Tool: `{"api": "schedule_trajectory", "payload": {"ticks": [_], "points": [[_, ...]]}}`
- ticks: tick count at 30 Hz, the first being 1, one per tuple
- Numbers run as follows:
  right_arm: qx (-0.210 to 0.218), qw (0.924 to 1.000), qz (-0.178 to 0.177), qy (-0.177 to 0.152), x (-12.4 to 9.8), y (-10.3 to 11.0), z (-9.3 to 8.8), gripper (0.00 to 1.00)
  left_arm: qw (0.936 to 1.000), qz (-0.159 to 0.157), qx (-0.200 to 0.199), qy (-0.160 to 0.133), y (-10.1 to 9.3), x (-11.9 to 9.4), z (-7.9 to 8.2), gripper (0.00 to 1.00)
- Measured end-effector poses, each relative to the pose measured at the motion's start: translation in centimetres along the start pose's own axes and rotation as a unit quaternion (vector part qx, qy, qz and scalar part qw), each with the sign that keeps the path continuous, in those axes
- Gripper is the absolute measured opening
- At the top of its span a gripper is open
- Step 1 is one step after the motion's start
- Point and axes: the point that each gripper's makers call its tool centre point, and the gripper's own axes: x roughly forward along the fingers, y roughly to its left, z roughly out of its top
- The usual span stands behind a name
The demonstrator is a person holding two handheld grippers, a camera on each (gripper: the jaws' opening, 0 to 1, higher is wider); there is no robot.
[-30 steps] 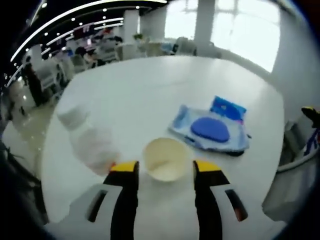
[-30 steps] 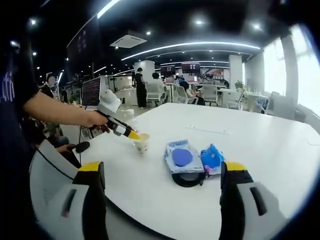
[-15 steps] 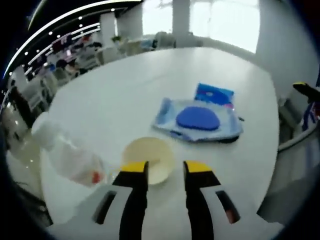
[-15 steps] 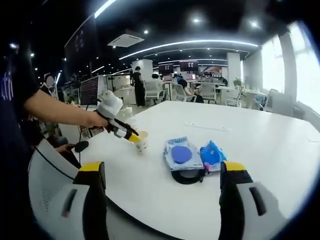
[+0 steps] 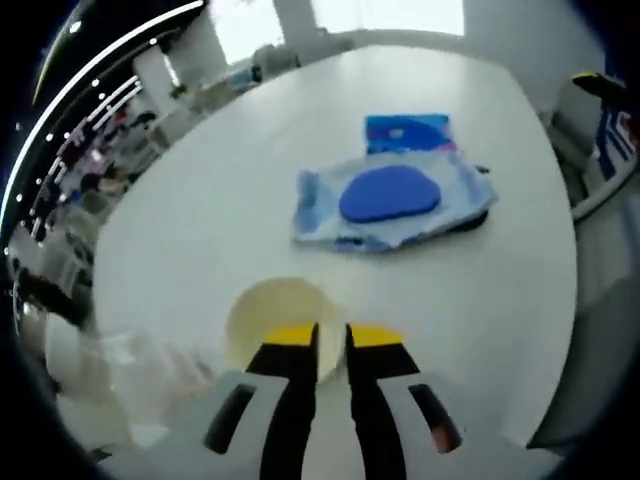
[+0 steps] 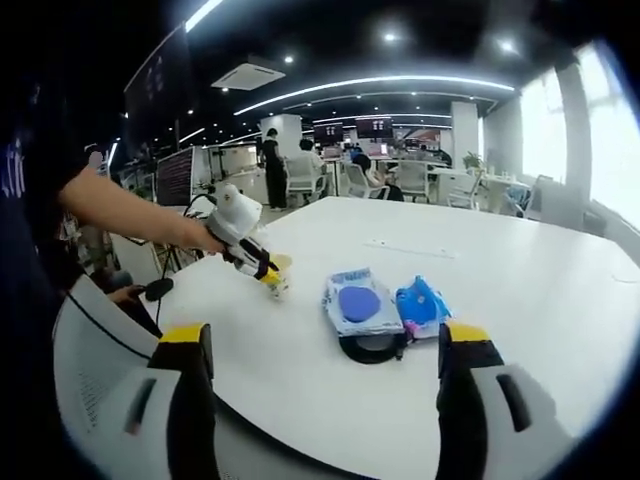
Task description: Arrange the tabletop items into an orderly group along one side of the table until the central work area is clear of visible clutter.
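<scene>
A cream paper cup [image 5: 265, 315] sits at the near edge of the white table [image 5: 250, 180]. My left gripper [image 5: 332, 340] is shut on its rim, one jaw inside the cup and one outside. In the right gripper view the left gripper [image 6: 266, 270], held by a hand, grips the cup [image 6: 277, 284] at the table's left side. A wipes pack with a blue oval lid [image 5: 390, 198] lies mid-table, a small blue packet [image 5: 405, 130] just beyond it. My right gripper [image 6: 325, 340] hangs open over the near table edge, nothing between its jaws.
A clear plastic bottle [image 5: 105, 365] lies blurred to the left of the cup. A black ring-shaped item [image 6: 365, 348] pokes out from under the wipes pack [image 6: 350, 300], with the blue packet [image 6: 420, 305] beside it. Office desks, chairs and people stand beyond the table.
The left jaws have closed from wide apart around the cup to shut on its rim. The left camera has tipped downward and toward the wipes pack. The right gripper has stayed open and still.
</scene>
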Motion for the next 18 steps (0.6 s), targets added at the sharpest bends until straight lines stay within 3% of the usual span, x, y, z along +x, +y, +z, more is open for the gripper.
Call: {"api": "schedule_trajectory", "payload": {"ticks": [7, 12, 18], "points": [[-0.002, 1.0000, -0.002, 0.002, 0.0, 0.0, -0.1, 0.92, 0.9999, -0.008, -0.011, -0.004, 2.0, 0.0, 0.1, 0.01], [-0.001, 1.0000, -0.005, 0.002, 0.1, 0.0, -0.1, 0.92, 0.9984, -0.031, -0.044, -0.013, 3.2, -0.1, 0.6, 0.01], [-0.004, 0.9999, -0.011, 0.003, 0.2, -0.2, -0.3, 0.91, 0.9986, -0.043, -0.032, -0.004, 3.7, 0.2, 0.8, 0.01]]}}
